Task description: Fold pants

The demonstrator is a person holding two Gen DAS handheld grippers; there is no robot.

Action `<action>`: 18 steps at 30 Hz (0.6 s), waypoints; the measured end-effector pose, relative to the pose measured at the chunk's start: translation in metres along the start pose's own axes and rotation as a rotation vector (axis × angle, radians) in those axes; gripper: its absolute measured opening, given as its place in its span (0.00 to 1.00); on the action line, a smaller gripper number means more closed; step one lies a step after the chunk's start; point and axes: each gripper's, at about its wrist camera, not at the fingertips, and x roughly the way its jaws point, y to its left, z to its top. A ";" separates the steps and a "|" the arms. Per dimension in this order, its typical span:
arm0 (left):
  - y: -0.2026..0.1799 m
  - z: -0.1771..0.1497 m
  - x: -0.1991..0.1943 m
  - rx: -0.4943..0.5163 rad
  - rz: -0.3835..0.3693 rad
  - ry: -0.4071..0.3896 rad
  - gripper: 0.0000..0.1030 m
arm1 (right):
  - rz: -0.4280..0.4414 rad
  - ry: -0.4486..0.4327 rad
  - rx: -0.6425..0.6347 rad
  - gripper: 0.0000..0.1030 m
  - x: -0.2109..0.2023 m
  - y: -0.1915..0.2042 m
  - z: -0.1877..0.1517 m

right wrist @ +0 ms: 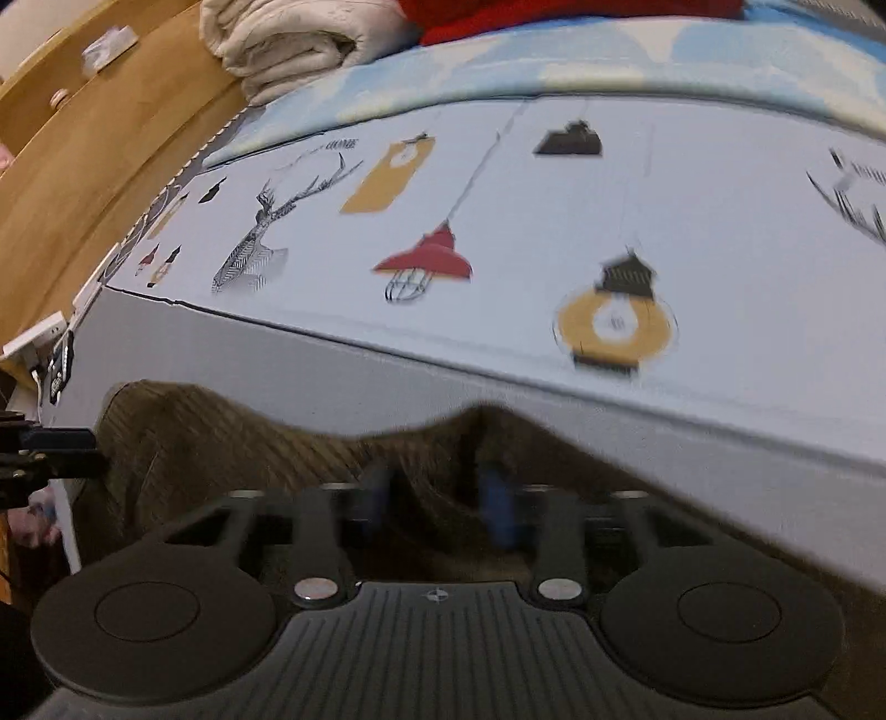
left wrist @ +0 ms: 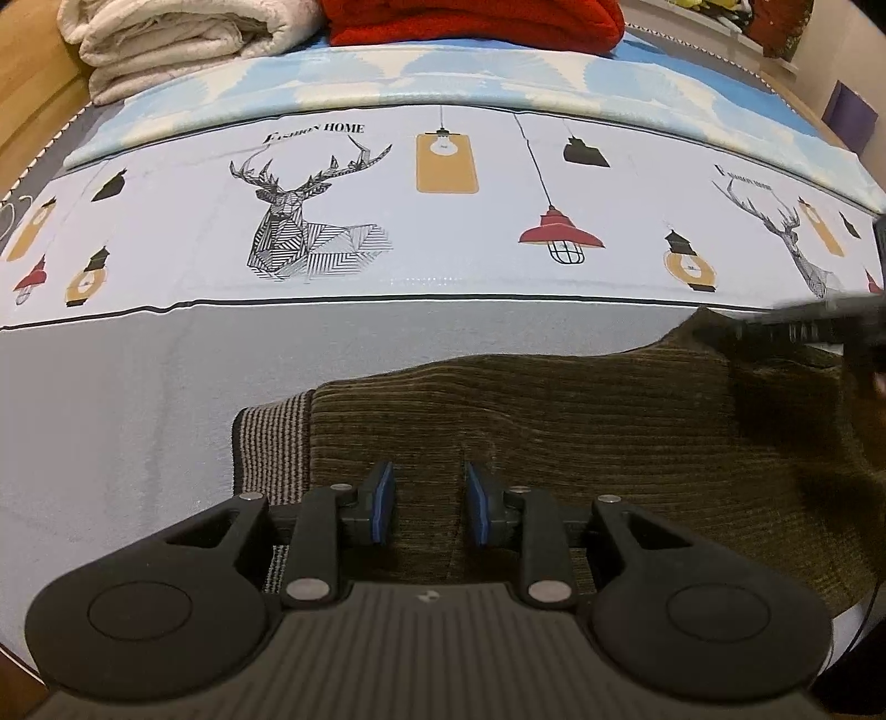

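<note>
Olive-brown corduroy pants (left wrist: pixel 581 421) lie on the bed near its front edge, with a striped waistband (left wrist: pixel 271 437) at their left end. My left gripper (left wrist: pixel 429 501) is open, its blue pads low over the cloth just right of the waistband. My right gripper (right wrist: pixel 437 493) is open over the other end of the pants (right wrist: pixel 232 432), where the cloth rises in a hump; this view is blurred. The right gripper shows as a dark blurred shape at the right edge of the left wrist view (left wrist: pixel 819 327). The left gripper shows at the left edge of the right wrist view (right wrist: pixel 50 448).
The bed sheet (left wrist: pixel 166 354) is grey in front, with a white band of deer and lamp prints behind. A folded cream blanket (left wrist: pixel 177 39) and a red one (left wrist: pixel 476 22) lie at the back. A wooden cabinet (right wrist: pixel 111 144) stands to the left.
</note>
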 end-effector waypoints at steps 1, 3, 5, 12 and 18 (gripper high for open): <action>0.001 0.000 0.000 -0.001 0.001 -0.001 0.31 | 0.009 -0.042 -0.018 0.10 -0.006 0.004 0.007; 0.003 0.000 0.000 0.000 0.003 -0.001 0.31 | 0.008 -0.112 -0.027 0.10 -0.013 0.009 0.020; 0.005 0.000 0.000 0.000 0.008 0.001 0.31 | -0.013 -0.163 -0.037 0.00 -0.016 0.013 0.023; 0.010 -0.003 -0.004 -0.014 0.014 -0.004 0.31 | -0.090 -0.173 -0.004 0.04 -0.022 0.009 0.022; 0.007 -0.003 -0.007 -0.014 0.011 -0.013 0.31 | -0.067 -0.103 -0.136 0.45 -0.032 0.016 0.009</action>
